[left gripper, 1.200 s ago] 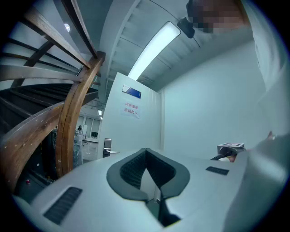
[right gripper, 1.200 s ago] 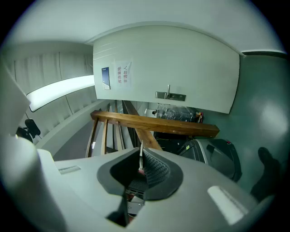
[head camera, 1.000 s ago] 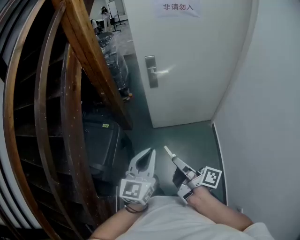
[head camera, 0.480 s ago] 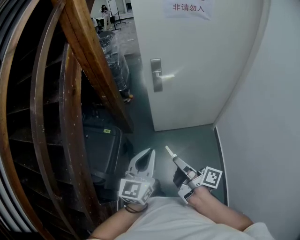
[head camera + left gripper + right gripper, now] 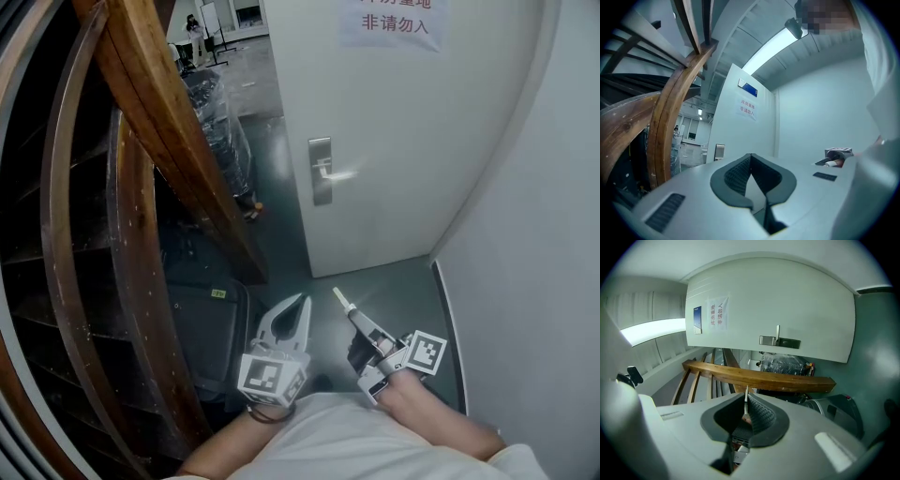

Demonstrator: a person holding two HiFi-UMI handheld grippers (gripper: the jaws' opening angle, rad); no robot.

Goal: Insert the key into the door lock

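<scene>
A white door stands ahead, with a steel lock plate and a lever handle at its left edge. My right gripper is shut on a small pale key, whose blade sticks out toward the door. In the right gripper view the key stands thin between the pads, well short of the lock plate. My left gripper is beside it, shut and empty. The left gripper view shows its pads pressed together, the lock plate far off.
A curved wooden stair banister fills the left side. A black case sits on the floor under it, and plastic-wrapped goods lie farther back. A grey wall closes the right. A paper sign hangs on the door.
The door and its lock plate have come closer and lower in the head view. Both grippers have been carried forward toward the door, keeping their pose and their grip.
</scene>
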